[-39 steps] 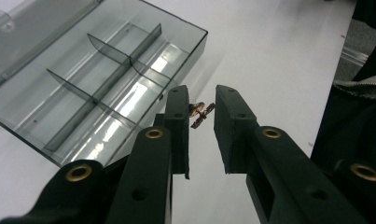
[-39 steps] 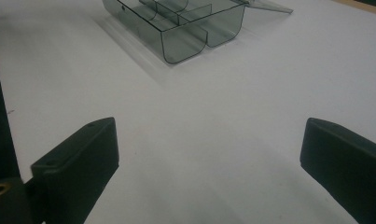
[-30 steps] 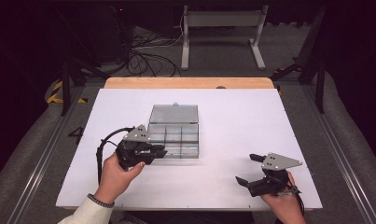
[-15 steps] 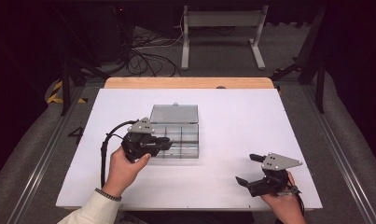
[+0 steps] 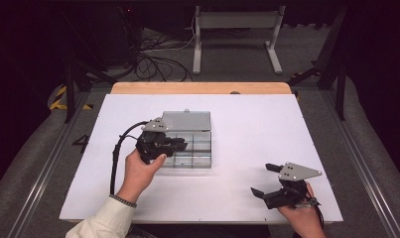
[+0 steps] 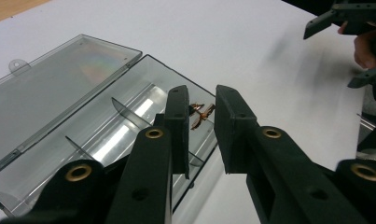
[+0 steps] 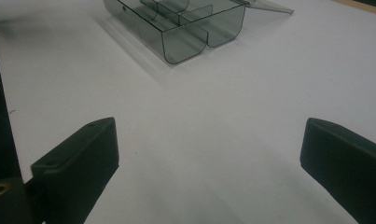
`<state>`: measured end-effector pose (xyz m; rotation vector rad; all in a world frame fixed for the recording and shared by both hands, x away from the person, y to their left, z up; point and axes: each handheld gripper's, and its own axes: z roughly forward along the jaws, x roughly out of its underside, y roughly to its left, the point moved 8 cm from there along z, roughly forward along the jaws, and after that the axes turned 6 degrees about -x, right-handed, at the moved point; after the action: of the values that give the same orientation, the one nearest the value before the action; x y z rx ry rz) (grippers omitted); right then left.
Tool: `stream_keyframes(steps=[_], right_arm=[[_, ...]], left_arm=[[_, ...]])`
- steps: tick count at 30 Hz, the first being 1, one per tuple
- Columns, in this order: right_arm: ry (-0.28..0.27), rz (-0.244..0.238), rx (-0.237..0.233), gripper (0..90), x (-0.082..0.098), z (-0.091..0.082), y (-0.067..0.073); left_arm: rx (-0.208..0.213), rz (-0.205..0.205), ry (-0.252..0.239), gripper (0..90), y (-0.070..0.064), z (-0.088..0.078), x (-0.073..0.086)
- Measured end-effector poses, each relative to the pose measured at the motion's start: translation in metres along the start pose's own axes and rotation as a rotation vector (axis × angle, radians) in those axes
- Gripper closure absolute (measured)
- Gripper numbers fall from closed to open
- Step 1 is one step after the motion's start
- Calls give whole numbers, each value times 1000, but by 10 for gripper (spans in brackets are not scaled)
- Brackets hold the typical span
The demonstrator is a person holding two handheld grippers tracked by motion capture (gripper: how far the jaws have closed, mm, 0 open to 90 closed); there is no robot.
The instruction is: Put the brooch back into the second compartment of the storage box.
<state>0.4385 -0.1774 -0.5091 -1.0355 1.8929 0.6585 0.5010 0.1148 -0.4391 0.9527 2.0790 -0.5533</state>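
Note:
A clear plastic compartment box (image 5: pixel 197 153) lies at the table's centre, its lid (image 5: pixel 186 120) folded open toward the back. My left gripper (image 5: pixel 182 144) reaches over the box's left compartments. In the left gripper view the left gripper (image 6: pixel 202 108) has its jaws narrowly apart, and a small copper-coloured part (image 6: pixel 200 115) spans the gap at their tips, above a compartment of the box (image 6: pixel 106 135). My right gripper (image 5: pixel 263 179) rests near the front right of the table. It stands wide open with nothing between its jaws (image 7: pixel 209 140), pointing toward the box (image 7: pixel 185 28).
The white table top (image 5: pixel 257 129) ends in a wooden strip (image 5: pixel 202 88) at the back. Black cables (image 5: pixel 158 59) and a metal stand (image 5: pixel 237 29) lie on the floor beyond. Bare white surface lies between the box and the right gripper.
My left gripper has moved forward and to the right, from beside the box's left edge to over its compartments. The right gripper has stayed put.

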Motion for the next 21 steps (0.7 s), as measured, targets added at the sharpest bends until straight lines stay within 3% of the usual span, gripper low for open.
stream_keyframes(steps=[8,21], right_arm=[[0,1,-1,48,0,0,0],[-1,2,-2,48,0,0,0]], left_arm=[[-15,-39,0,756,9,13,-1],[-77,-89,6,755,28,35,2]])
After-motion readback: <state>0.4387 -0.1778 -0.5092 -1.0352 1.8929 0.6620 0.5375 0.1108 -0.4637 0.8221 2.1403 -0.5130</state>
